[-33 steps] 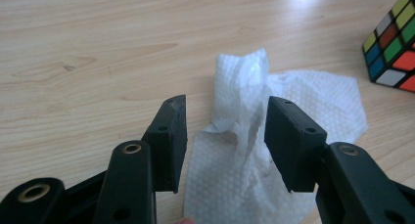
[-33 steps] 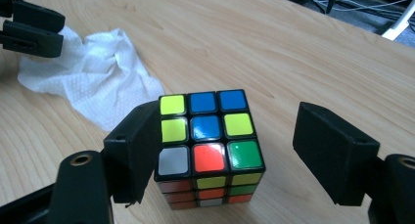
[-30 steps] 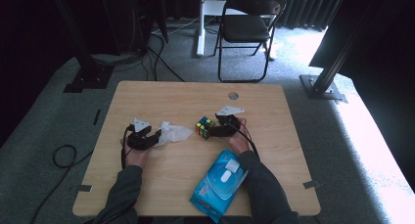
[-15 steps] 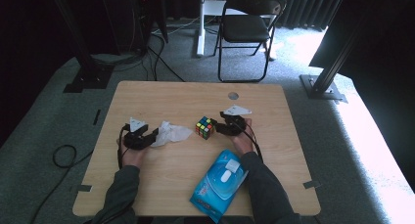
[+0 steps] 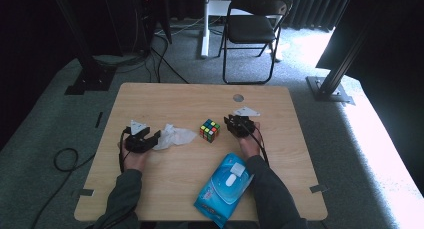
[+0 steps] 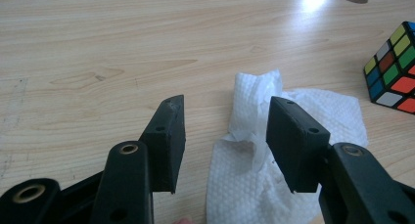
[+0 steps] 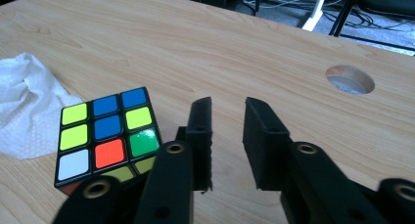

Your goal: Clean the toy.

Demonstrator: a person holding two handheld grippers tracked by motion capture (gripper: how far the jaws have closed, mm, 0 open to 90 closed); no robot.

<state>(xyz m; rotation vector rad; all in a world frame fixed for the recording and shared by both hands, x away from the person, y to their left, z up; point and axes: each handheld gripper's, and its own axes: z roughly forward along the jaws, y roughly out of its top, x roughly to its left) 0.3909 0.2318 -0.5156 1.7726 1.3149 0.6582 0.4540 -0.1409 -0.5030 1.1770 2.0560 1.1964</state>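
A multicoloured puzzle cube [image 5: 210,130] stands near the middle of the wooden table [image 5: 165,99]. My right gripper [image 5: 231,125] rests just right of it, open and empty. In the right gripper view the cube [image 7: 107,133] sits to the left of the jaws, outside the gap of the right gripper [image 7: 227,106]. A crumpled white tissue [image 5: 175,136] lies left of the cube. My left gripper [image 5: 150,139] is open at the tissue's left end. In the left gripper view the tissue [image 6: 337,111] lies partly between the wide-apart jaws of the left gripper [image 6: 227,116], and the cube [image 6: 394,70] is at the far right.
A blue pack of wet wipes [image 5: 225,186] lies near the table's front edge, by the right forearm. A round hole [image 5: 238,97] is in the tabletop behind the right gripper. A folding chair [image 5: 255,29] stands beyond the table.
My right gripper has drawn a little to the right, away from the cube, which stays put. The left gripper and the tissue have hardly moved.
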